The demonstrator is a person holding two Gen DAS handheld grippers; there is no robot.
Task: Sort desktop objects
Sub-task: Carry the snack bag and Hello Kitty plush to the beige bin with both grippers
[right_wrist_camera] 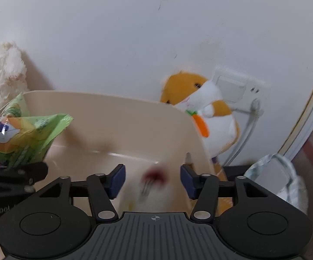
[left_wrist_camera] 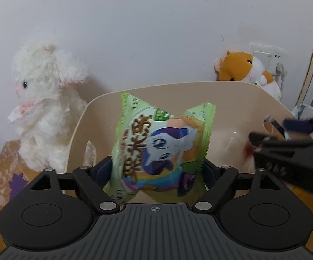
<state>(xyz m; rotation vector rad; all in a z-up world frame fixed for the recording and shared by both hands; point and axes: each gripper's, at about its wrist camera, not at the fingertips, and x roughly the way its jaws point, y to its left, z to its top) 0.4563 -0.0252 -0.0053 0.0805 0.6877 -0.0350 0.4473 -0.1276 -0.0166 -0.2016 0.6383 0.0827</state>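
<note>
Left gripper (left_wrist_camera: 156, 169) of mine spreads wide around a green snack packet (left_wrist_camera: 163, 147), centre frame, above the beige bin (left_wrist_camera: 221, 99). Right gripper (right_wrist_camera: 153, 182) gapes; a blurred white item (right_wrist_camera: 154, 192) sits between.

White plush lamb (left_wrist_camera: 45, 99), hamster plush (right_wrist_camera: 202, 108)

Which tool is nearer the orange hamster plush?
Right. The right tool hangs over the bin's hamster-side end; the left tool is further along, toward the white plush, from the orange hamster plush.
</note>
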